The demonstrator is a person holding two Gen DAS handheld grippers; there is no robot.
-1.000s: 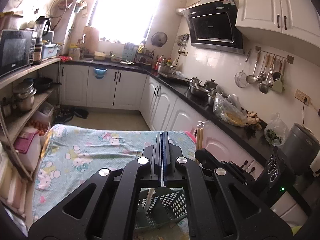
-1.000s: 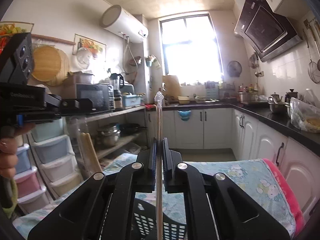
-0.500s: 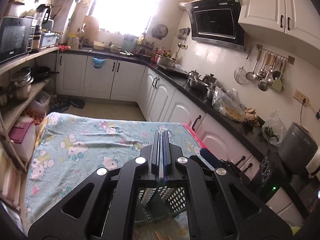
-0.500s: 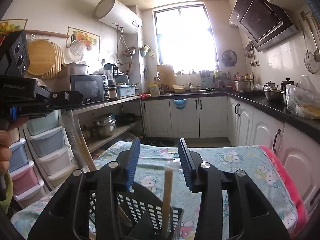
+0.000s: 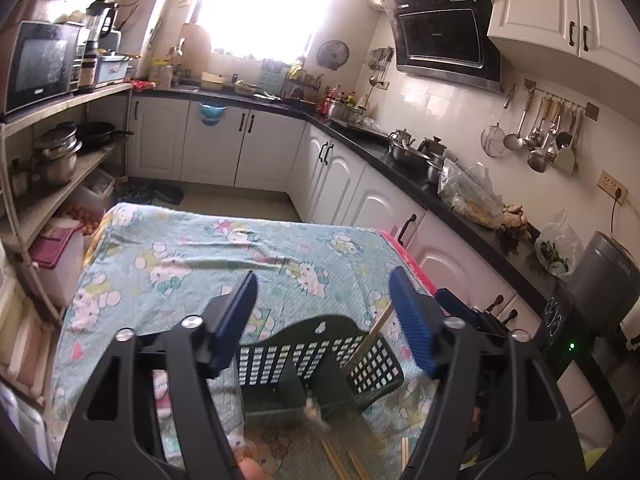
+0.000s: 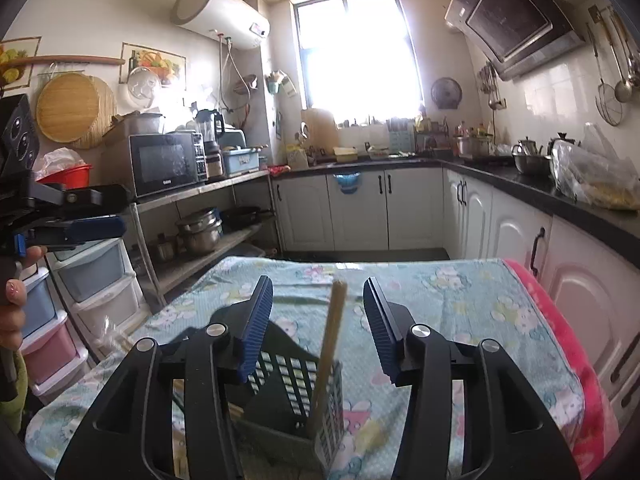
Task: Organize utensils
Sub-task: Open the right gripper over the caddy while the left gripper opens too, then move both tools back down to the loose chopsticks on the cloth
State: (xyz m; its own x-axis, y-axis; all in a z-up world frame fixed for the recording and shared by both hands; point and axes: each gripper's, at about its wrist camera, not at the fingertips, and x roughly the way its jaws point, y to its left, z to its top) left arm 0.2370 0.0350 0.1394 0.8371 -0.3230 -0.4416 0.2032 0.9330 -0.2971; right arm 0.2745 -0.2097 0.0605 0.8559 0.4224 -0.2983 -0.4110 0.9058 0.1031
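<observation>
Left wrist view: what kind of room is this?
A lived-in home kitchen: black range hood on the tiled wall, ladles and strainers hanging on a rail, white cabinets under a black countertop.

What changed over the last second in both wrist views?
Both grippers let go. The right gripper released its chopstick, now standing in the green basket; its jaws are opening. The left gripper went from shut to opening above the basket. The basket and tablecloth stayed put.
</observation>
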